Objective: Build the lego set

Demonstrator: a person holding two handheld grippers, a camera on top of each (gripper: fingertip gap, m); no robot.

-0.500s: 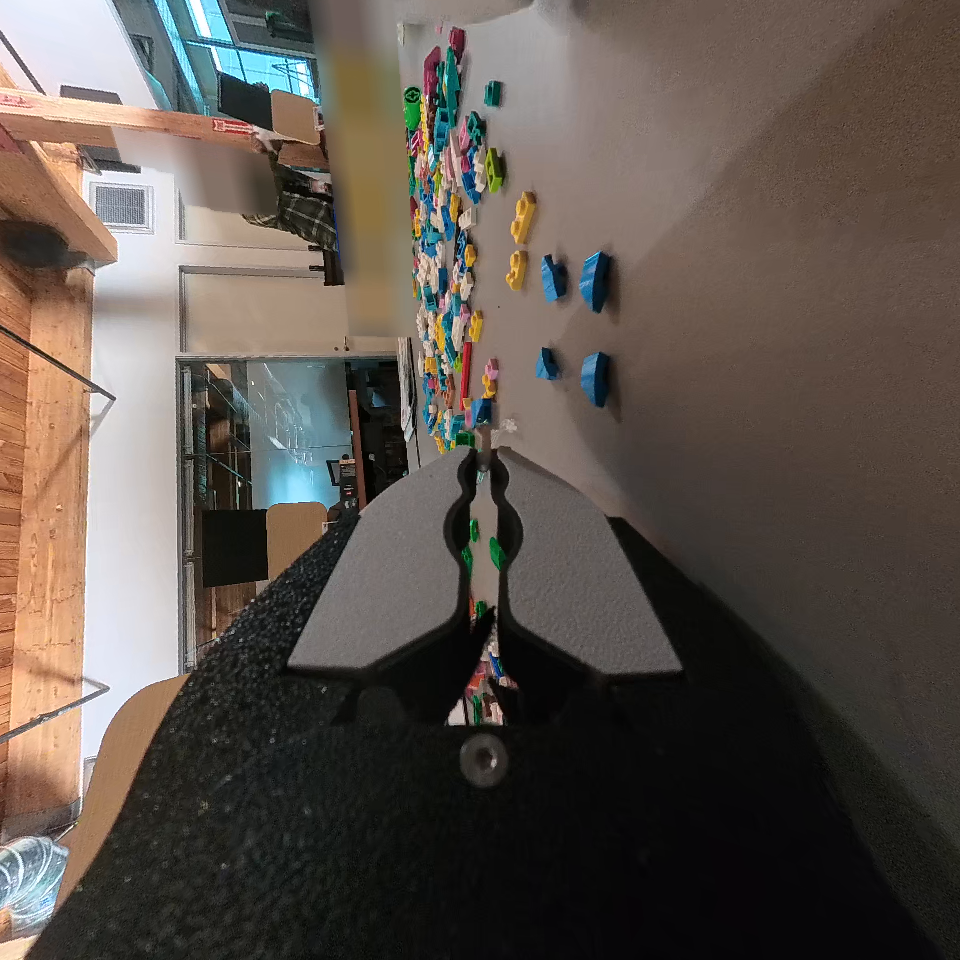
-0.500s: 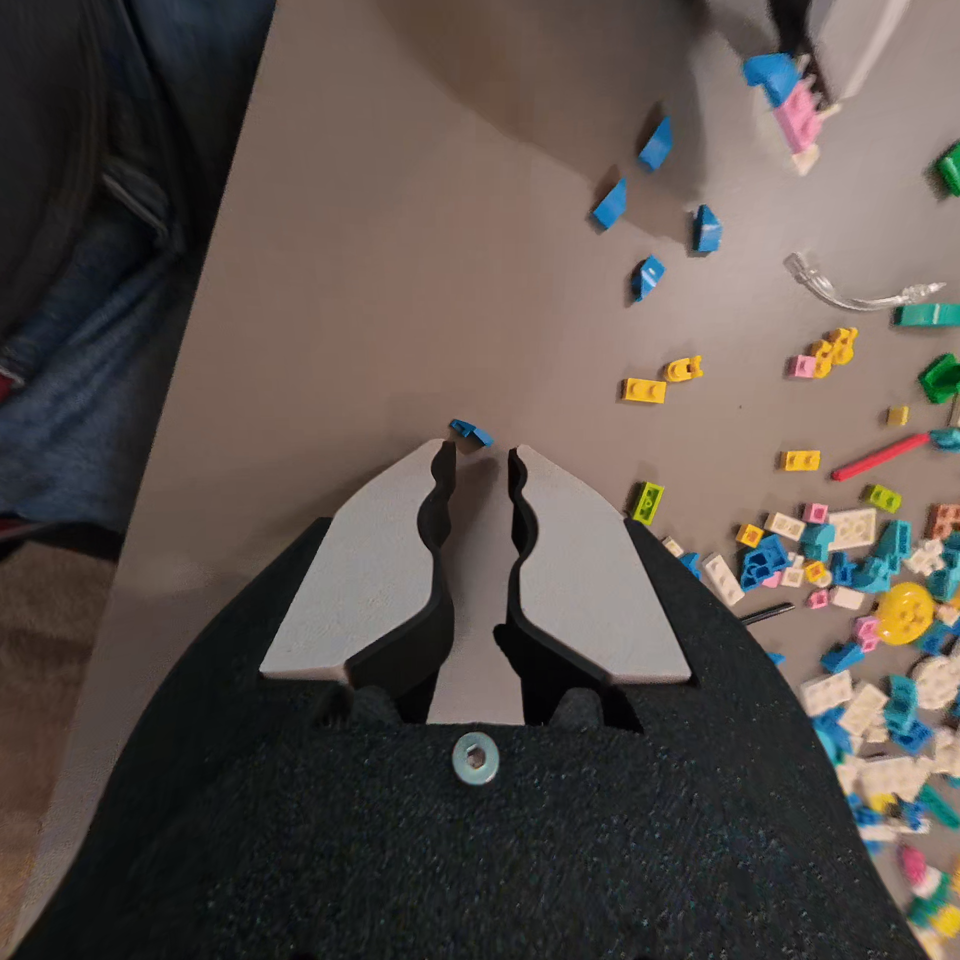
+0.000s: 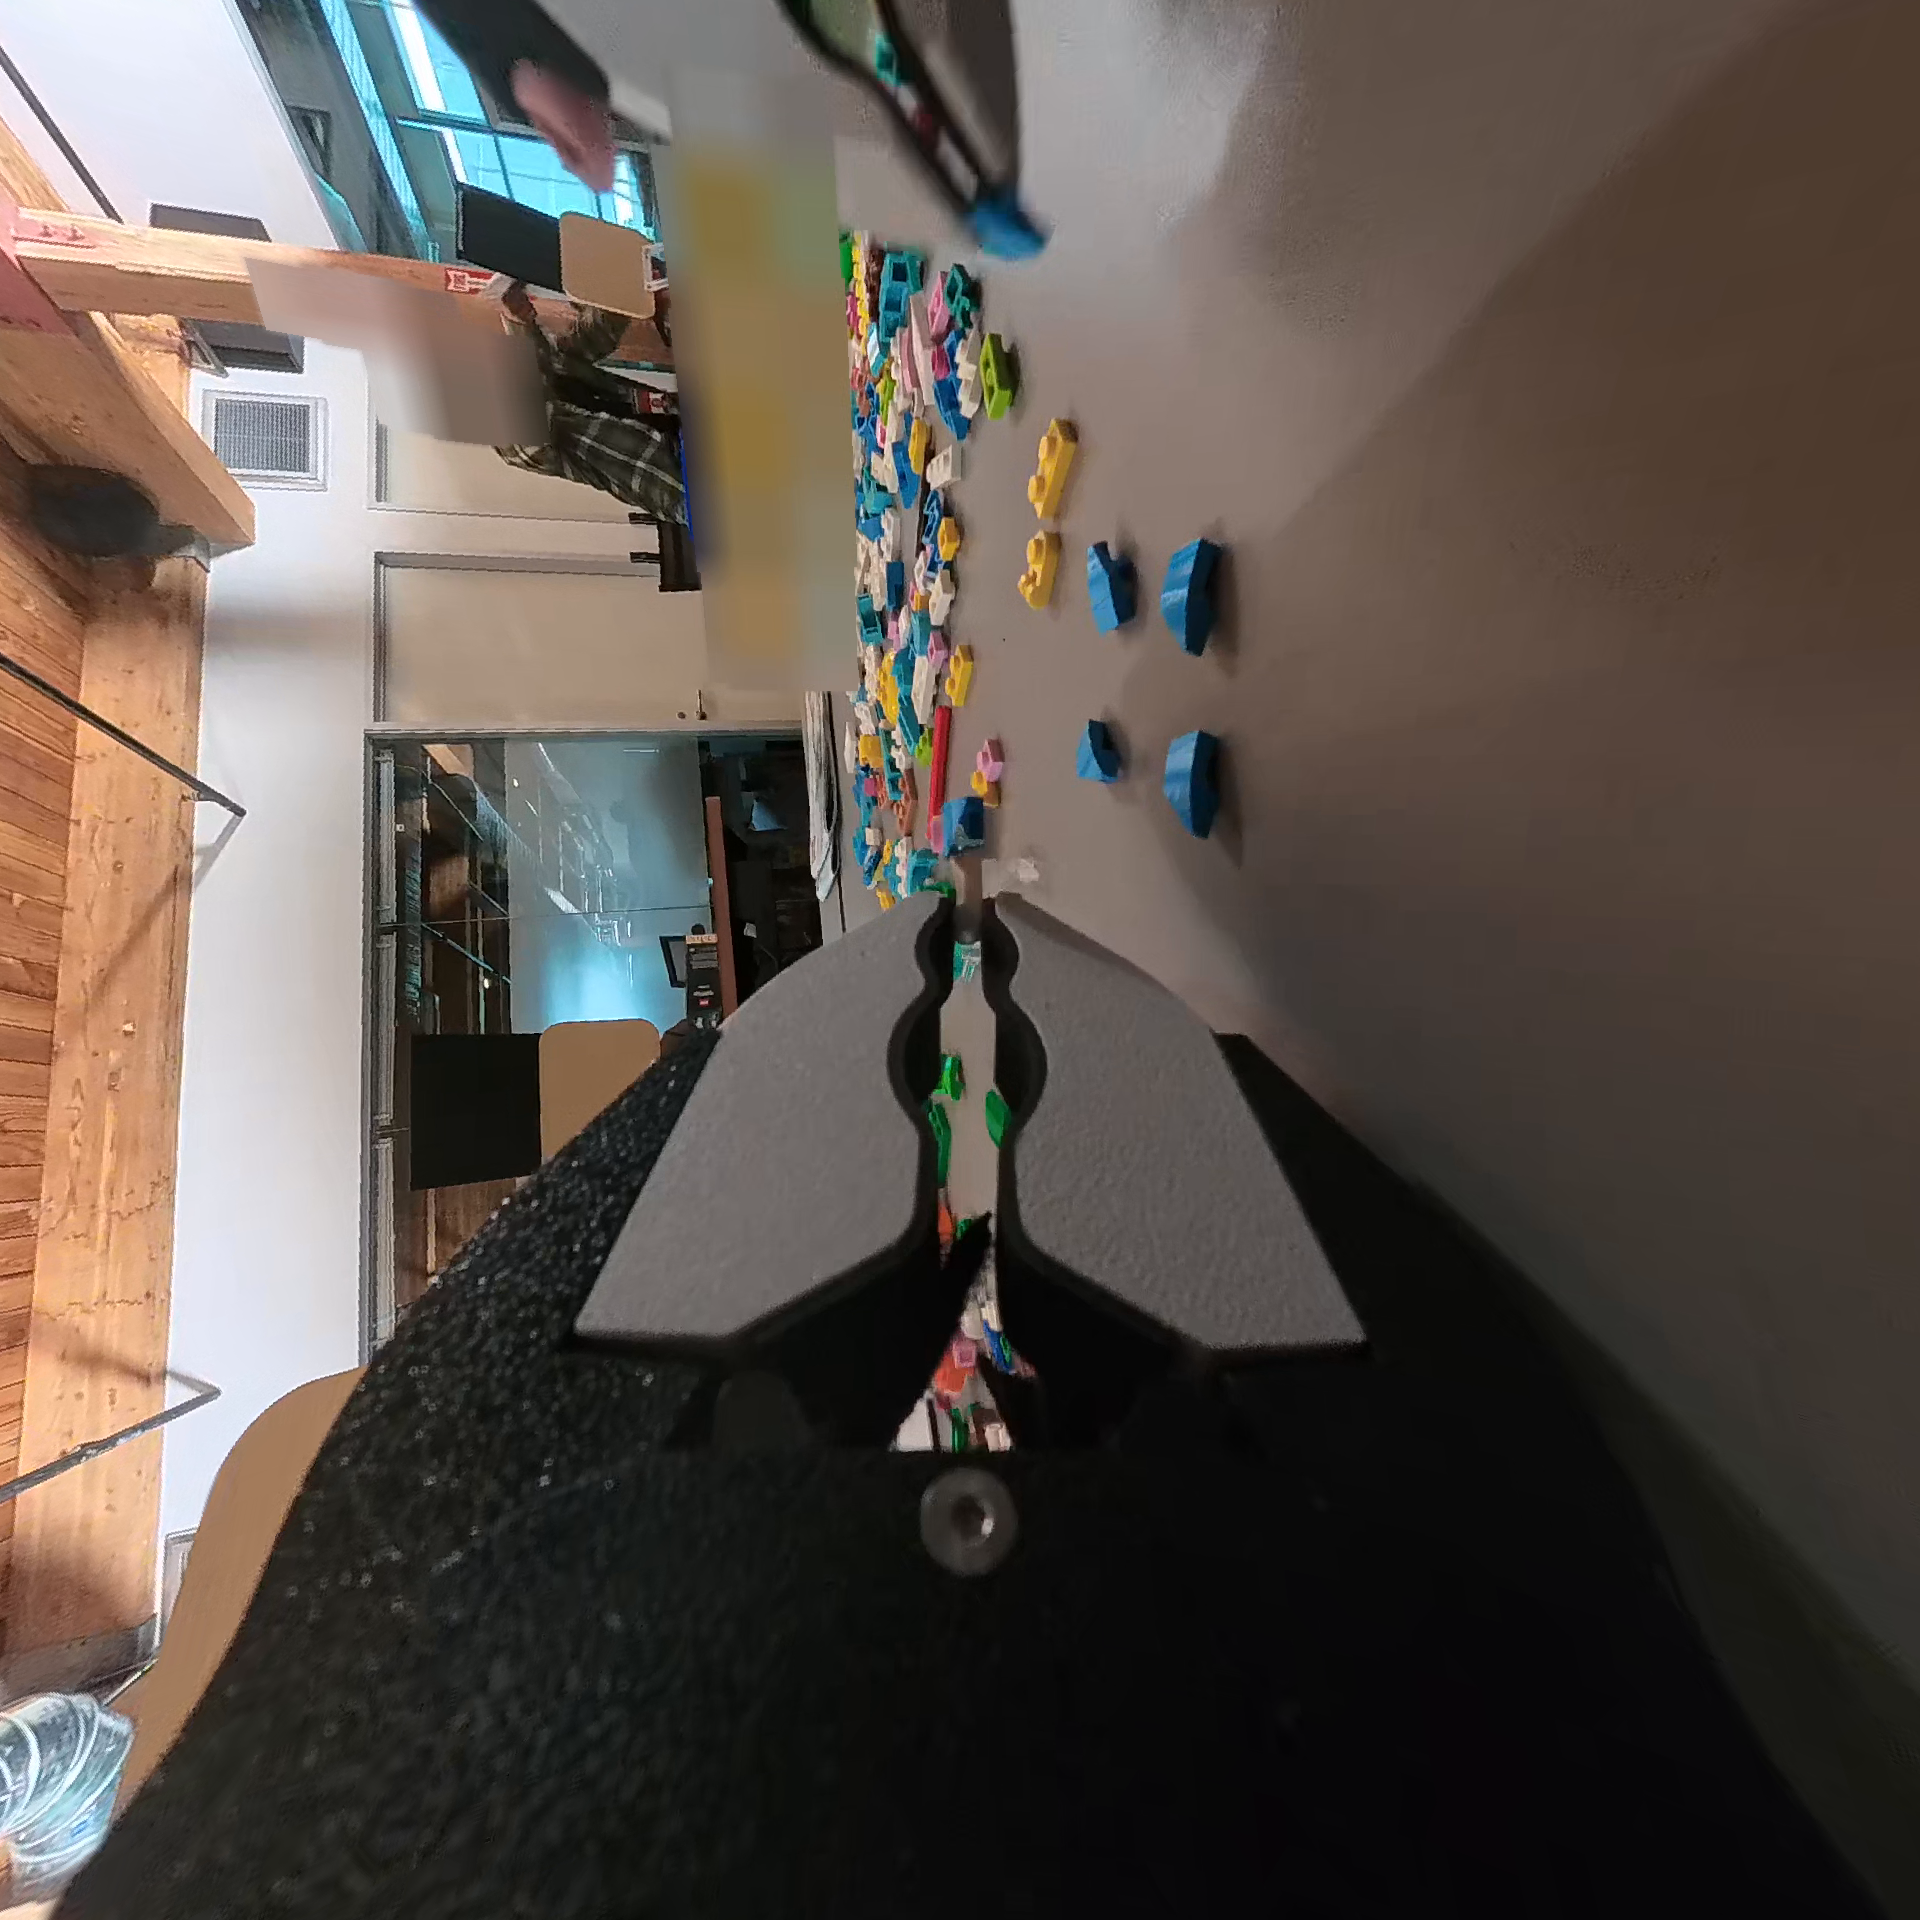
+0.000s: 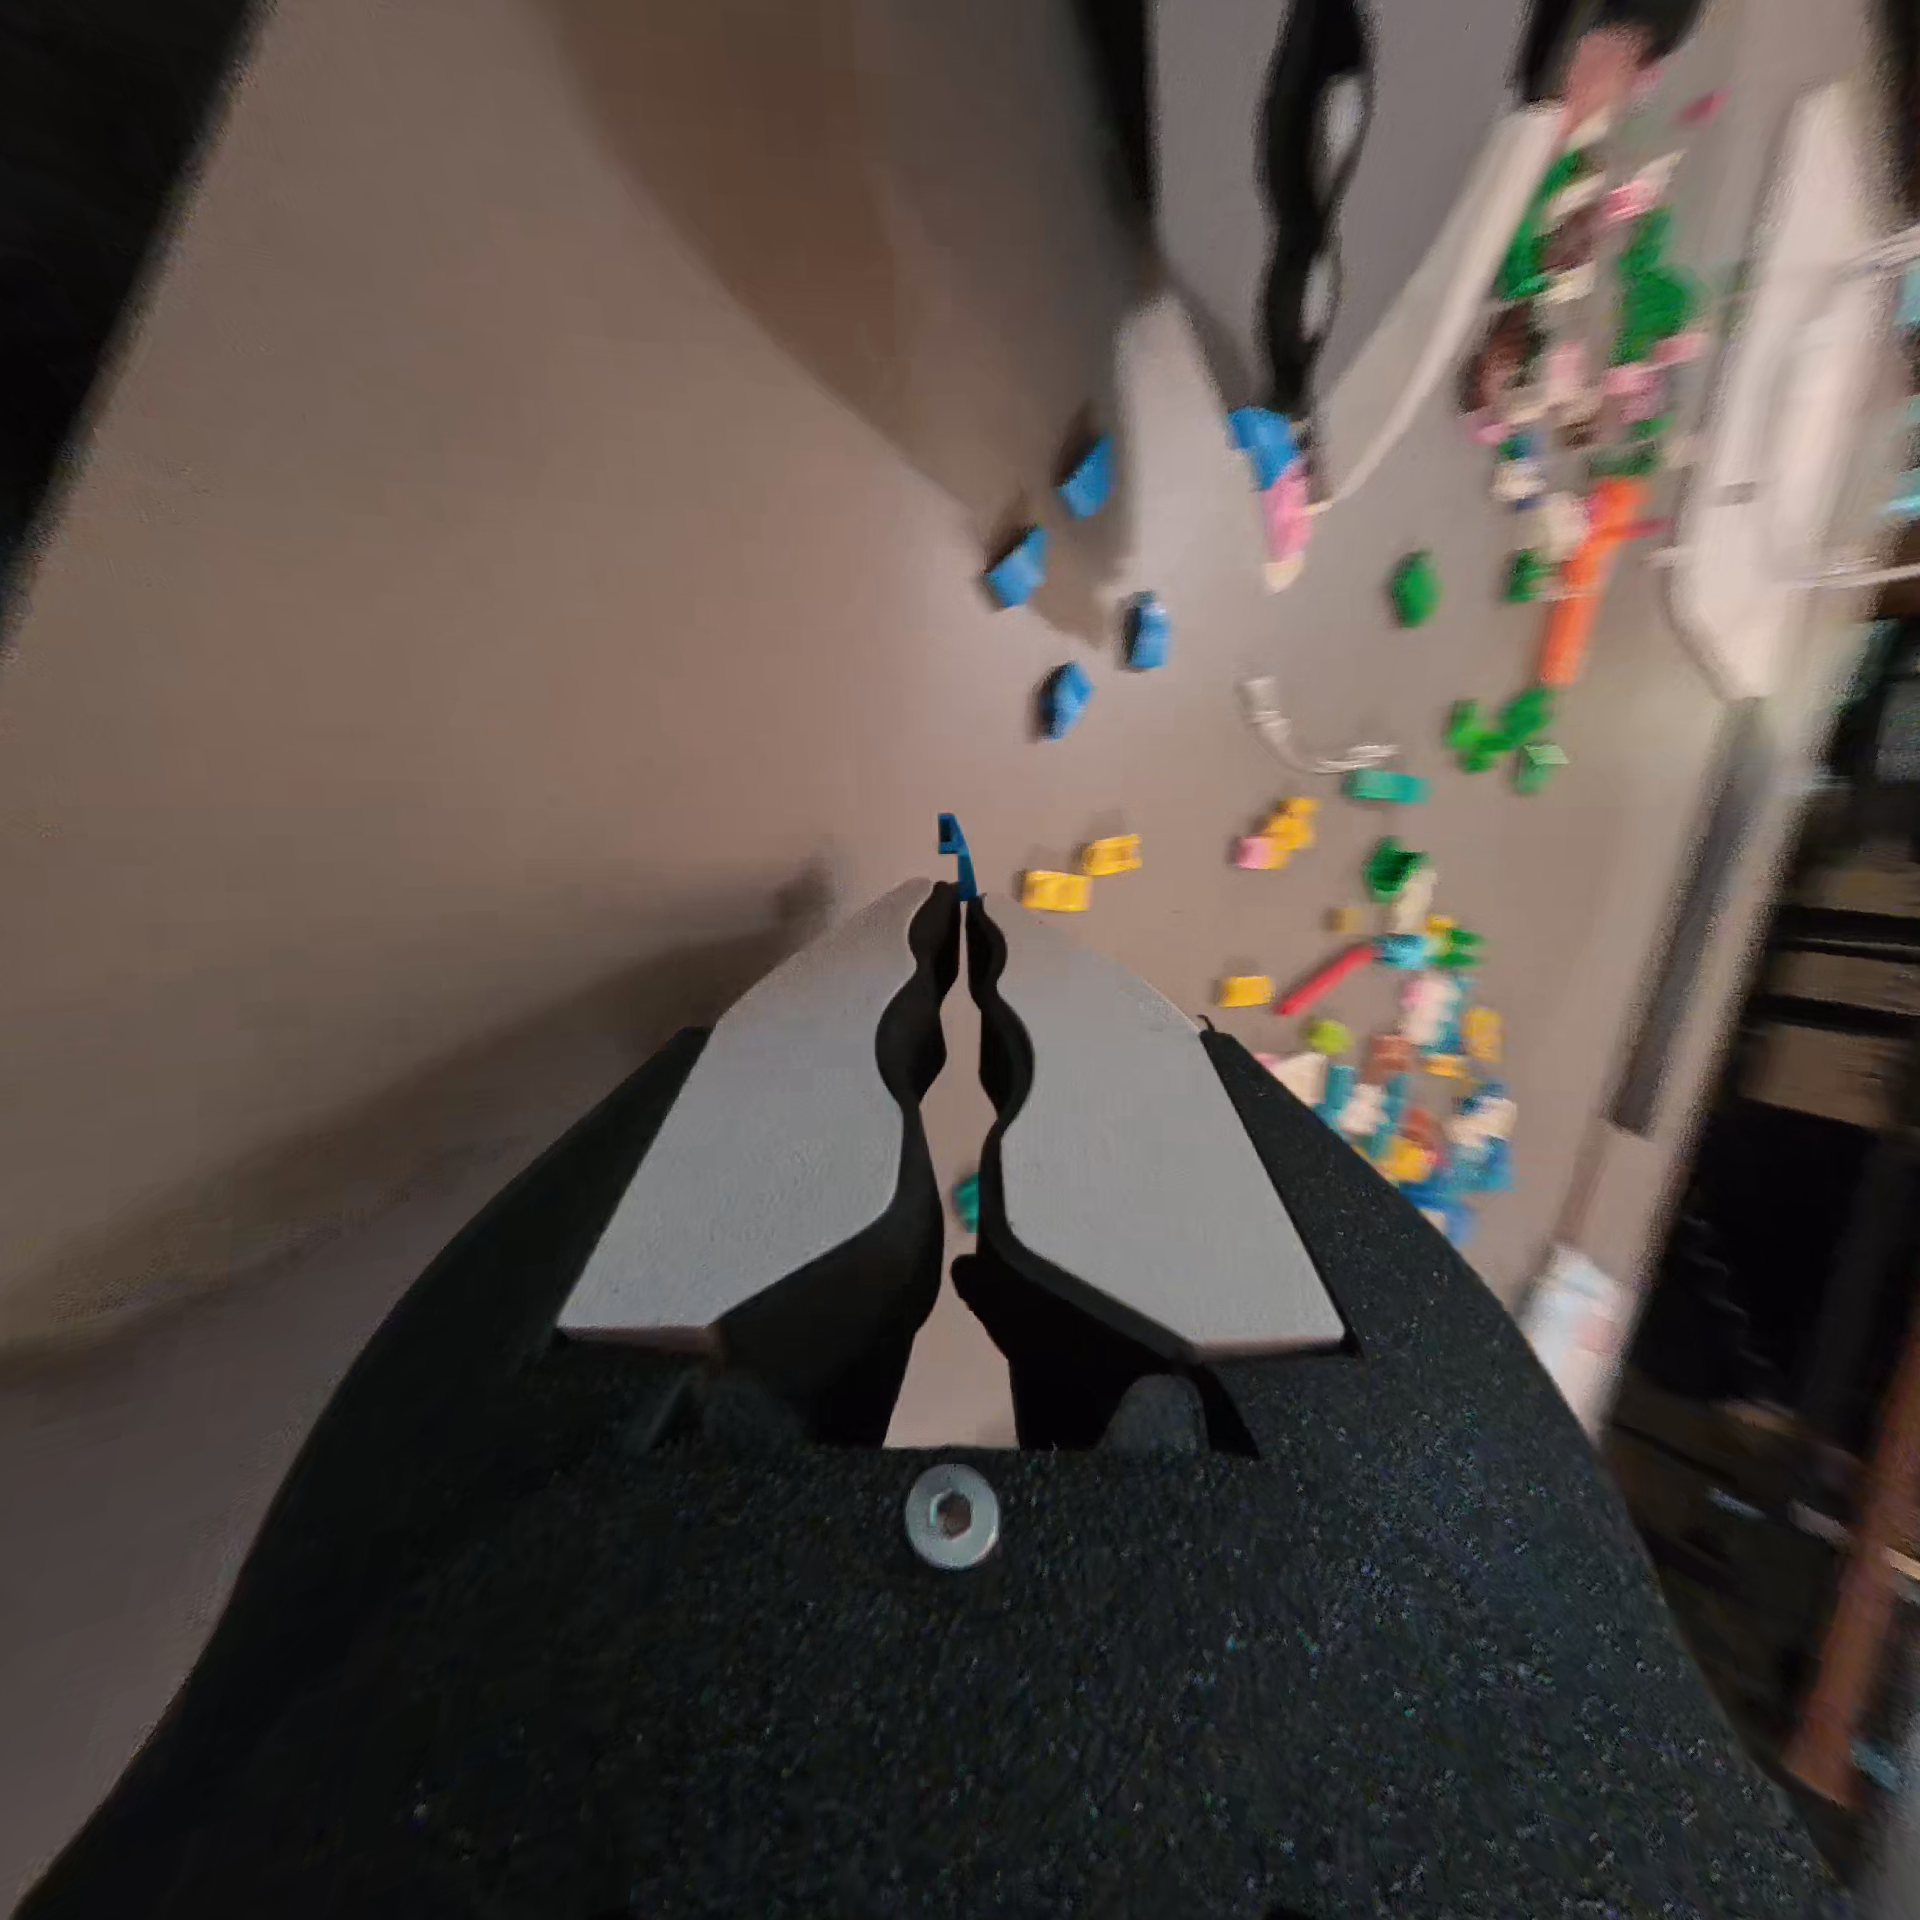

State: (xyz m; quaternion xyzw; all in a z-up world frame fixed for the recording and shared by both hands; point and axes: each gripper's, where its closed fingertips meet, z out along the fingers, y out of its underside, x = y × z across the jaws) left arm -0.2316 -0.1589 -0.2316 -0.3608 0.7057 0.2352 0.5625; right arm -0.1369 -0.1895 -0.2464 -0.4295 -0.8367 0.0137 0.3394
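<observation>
One small blue piece (image 4: 954,854) sticks out past our right gripper (image 4: 961,902), pinched at its tips; our left gripper (image 3: 968,906) clamps a blue-and-pink assembly (image 4: 1276,480).

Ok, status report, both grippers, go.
Right gripper shut on small blue piece, lifted off table. Left gripper shut on pink-and-blue assembly. Nothing in the way.

A grey table (image 3: 1507,935) bears four blue bricks (image 3: 1190,597), yellow pieces (image 3: 1051,468) and a mixed heap (image 3: 914,540).
</observation>
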